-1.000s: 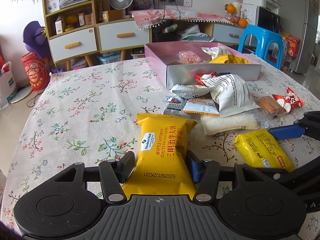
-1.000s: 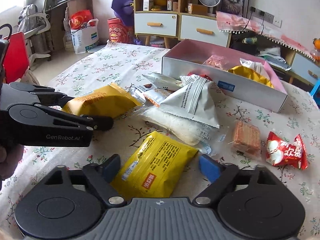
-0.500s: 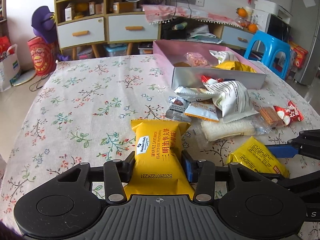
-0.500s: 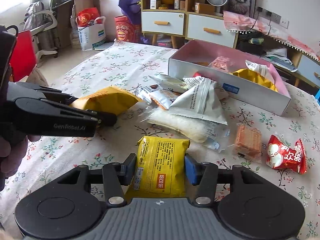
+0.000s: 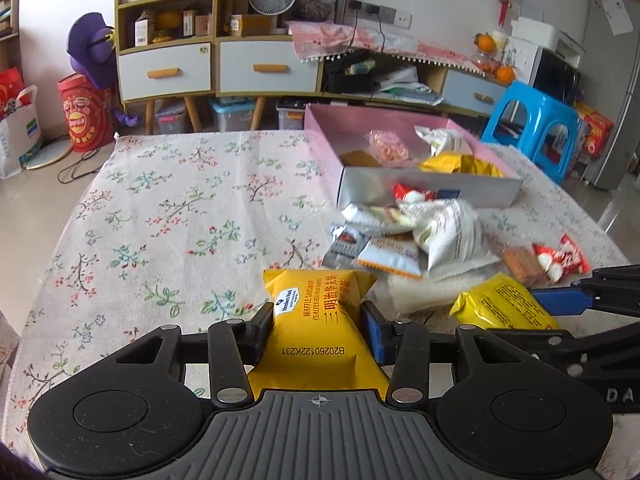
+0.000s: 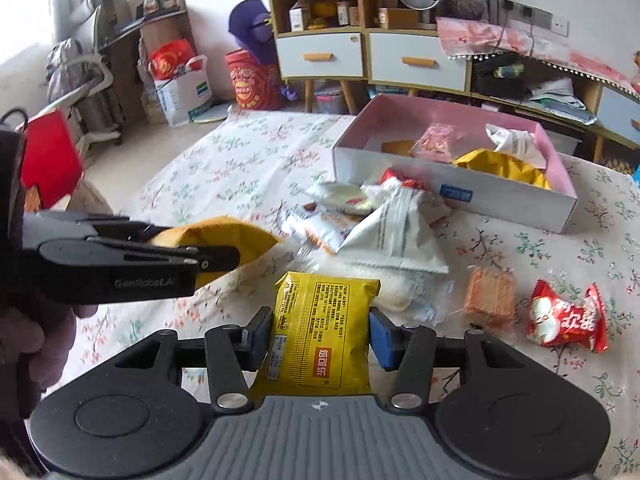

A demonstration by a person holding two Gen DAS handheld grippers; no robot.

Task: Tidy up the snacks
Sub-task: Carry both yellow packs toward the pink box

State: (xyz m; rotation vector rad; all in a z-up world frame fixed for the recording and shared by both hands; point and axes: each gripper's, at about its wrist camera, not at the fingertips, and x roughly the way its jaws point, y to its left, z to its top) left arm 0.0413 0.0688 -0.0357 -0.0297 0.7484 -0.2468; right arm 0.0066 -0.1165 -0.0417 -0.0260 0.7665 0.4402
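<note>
My left gripper (image 5: pixel 318 330) is shut on a yellow waffle sandwich packet (image 5: pixel 316 312) and holds it above the floral tablecloth. My right gripper (image 6: pixel 320 332) is shut on a second yellow snack packet (image 6: pixel 320 332), also lifted; that packet shows at the right of the left wrist view (image 5: pixel 502 306). A pink box (image 6: pixel 452 188) with several snacks inside stands at the far right of the table; it also shows in the left wrist view (image 5: pixel 424 188). A pile of loose white snack packets (image 6: pixel 380 224) lies in front of the box.
A red candy packet (image 6: pixel 564 320) and an orange wafer pack (image 6: pixel 490 296) lie to the right of the pile. A blue stool (image 5: pixel 536 120) stands beyond the table's right edge. Cabinets line the back wall. The left gripper's body (image 6: pixel 120 260) crosses the right wrist view.
Both grippers have closed on their yellow packets and lifted them off the table. The view has risen in both cameras.
</note>
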